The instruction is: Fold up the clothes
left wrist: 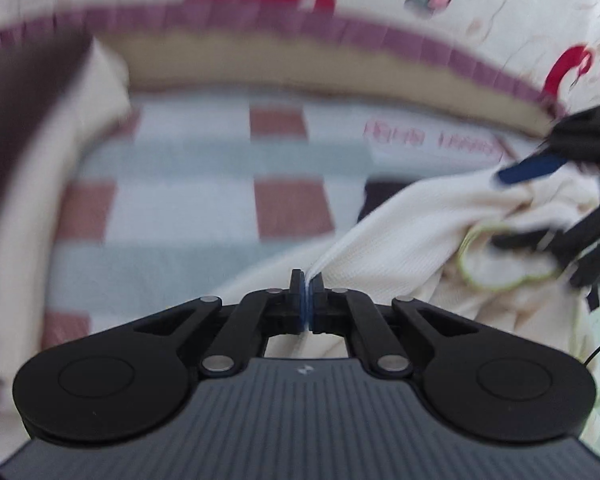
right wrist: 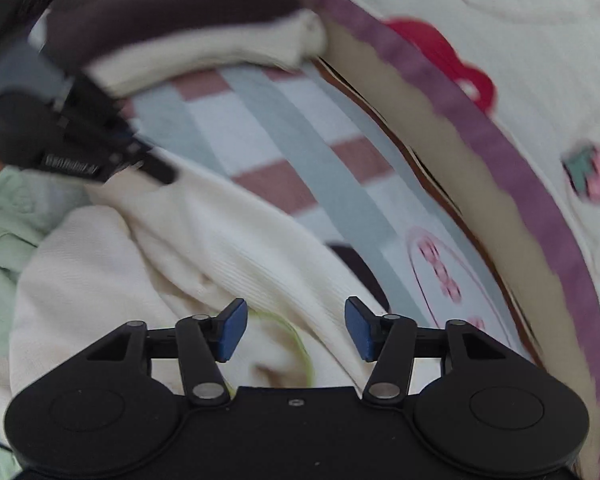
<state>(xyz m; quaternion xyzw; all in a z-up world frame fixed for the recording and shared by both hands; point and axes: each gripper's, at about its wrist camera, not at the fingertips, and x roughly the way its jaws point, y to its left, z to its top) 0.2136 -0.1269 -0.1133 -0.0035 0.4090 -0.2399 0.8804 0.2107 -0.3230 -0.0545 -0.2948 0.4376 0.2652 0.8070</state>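
The left tongs (left wrist: 308, 300) pinch a fold of the cream garment (left wrist: 400, 236). At three o'clock, the right tongs (right wrist: 296, 330) hover spread above it, over the checked bedsheet (left wrist: 204, 168).

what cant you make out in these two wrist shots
- Pink print on the checked sheet: left wrist view, motion blur makes it unreadable.
- Cream garment: both views, bunched up and cut off by the frame edges, so its type is unclear.
- Dark patch: right wrist view, mostly hidden under the garment.
- Right gripper: open; whether its pads touch the cloth is unclear.
- Left gripper: shut on a fold.
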